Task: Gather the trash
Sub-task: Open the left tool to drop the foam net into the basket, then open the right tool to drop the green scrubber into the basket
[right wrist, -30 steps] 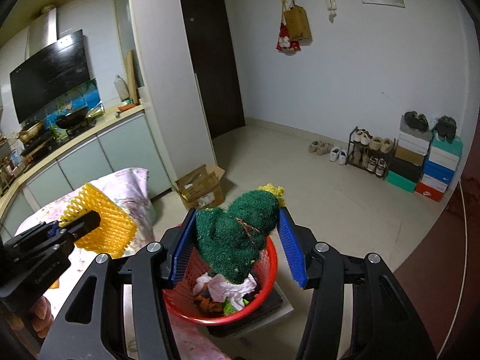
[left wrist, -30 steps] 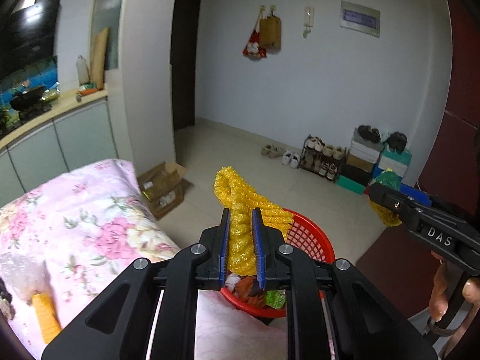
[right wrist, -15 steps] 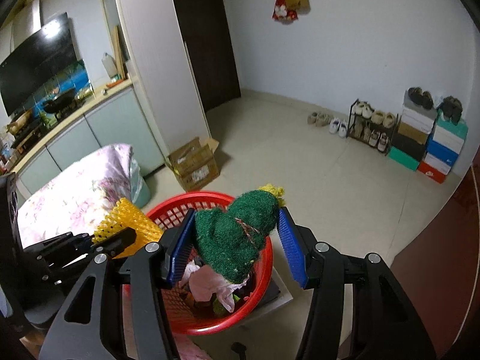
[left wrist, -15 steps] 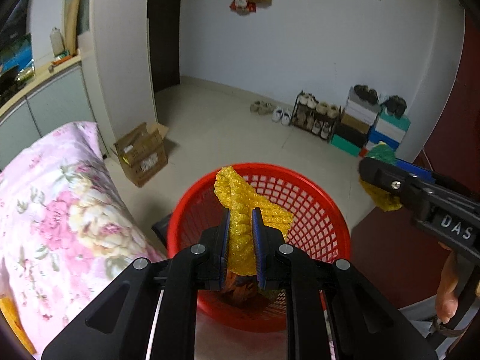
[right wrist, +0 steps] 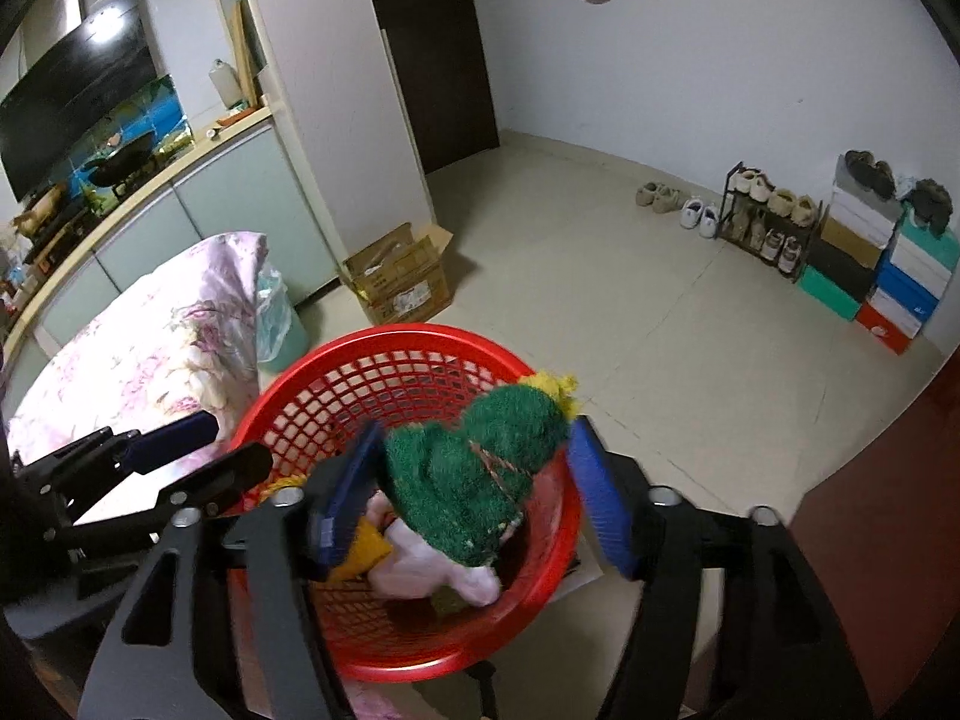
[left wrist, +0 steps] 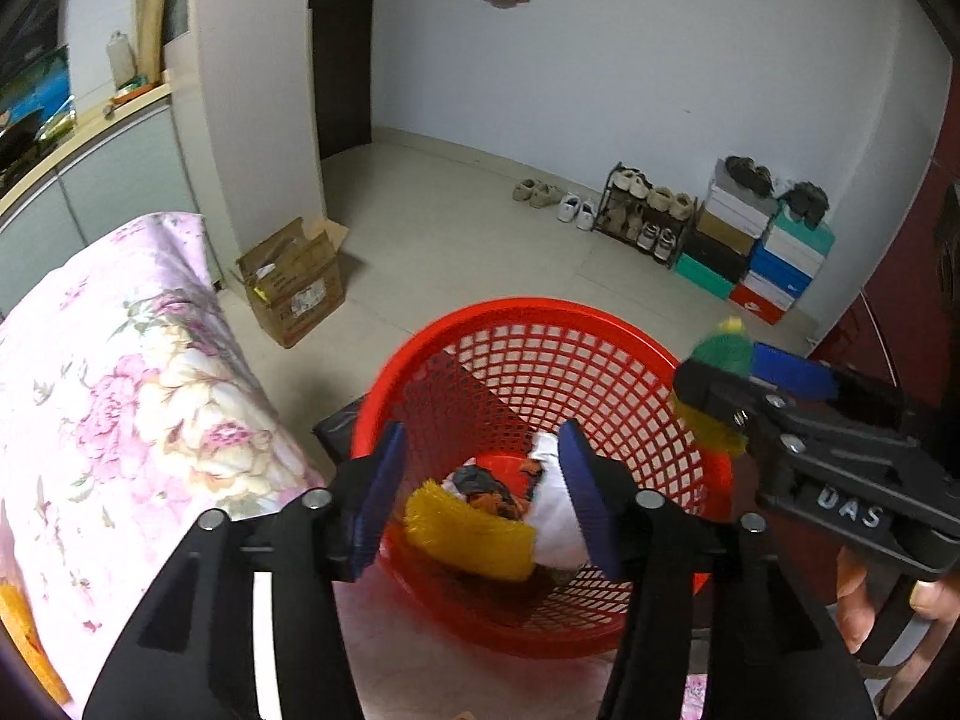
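Note:
A red mesh basket (left wrist: 540, 315) (right wrist: 396, 339) holds crumpled trash. Over it my left gripper (left wrist: 480, 498) (right wrist: 207, 450) has its jaws opening, with nothing between the pads. The yellow foam net (left wrist: 471, 534) lies loose inside the basket below them. My right gripper (right wrist: 474, 504) (left wrist: 747, 375) hangs over the basket's right rim with its jaws opening. A green scouring pad with a yellow tip (right wrist: 474, 480) (left wrist: 723, 354) sits loosely between those jaws, and the right pad stands clear of it. White and pink scraps (right wrist: 432, 570) lie under it.
A floral pink cloth (left wrist: 120, 420) covers the surface to the left. An open cardboard box (left wrist: 294, 282) stands on the tiled floor beyond the basket. A shoe rack (left wrist: 648, 222) and stacked shoe boxes (left wrist: 762, 252) line the far wall. A lined bin (right wrist: 279, 324) stands by the cabinets.
Both grippers came down over the basket. The left jaws opened and the yellow net dropped into the basket. The right jaws widened around the green pad.

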### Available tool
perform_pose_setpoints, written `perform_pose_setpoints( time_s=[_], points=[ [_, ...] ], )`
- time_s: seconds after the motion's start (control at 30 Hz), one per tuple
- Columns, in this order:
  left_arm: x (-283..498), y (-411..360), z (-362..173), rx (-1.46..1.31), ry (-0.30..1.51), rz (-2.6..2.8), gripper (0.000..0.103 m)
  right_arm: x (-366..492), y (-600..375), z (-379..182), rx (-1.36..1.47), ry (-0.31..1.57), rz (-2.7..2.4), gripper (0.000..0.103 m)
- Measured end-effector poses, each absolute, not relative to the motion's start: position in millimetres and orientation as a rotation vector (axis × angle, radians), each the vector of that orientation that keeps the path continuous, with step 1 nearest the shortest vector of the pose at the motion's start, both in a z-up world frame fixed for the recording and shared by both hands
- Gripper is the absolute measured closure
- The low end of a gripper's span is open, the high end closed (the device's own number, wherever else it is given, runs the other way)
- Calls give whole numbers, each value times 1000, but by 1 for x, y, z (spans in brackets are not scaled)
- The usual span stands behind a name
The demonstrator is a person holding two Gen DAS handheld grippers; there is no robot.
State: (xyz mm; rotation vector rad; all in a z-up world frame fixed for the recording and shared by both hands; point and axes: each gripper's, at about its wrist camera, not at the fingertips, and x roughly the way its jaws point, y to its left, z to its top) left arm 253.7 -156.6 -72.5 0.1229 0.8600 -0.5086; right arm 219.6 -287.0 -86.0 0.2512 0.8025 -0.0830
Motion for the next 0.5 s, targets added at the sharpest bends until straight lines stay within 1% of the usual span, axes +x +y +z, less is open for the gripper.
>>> perform_pose_setpoints(
  time_s=[0.13,0.23,0.33,0.5],
  points=[
    [249,-144,-60,125,819,-463,36,216,-289,-82,258,792,-85,32],
    [241,-137,-51,137,784,-430,29,210,-290,-78,263,783,-90,31],
    [233,-130,-42,146,748,-402,24,204,-289,-72,270,765,-86,28],
    [214,-115,-26,146,693,-383,22,189,-279,-58,271,711,-51,24]
  ],
)
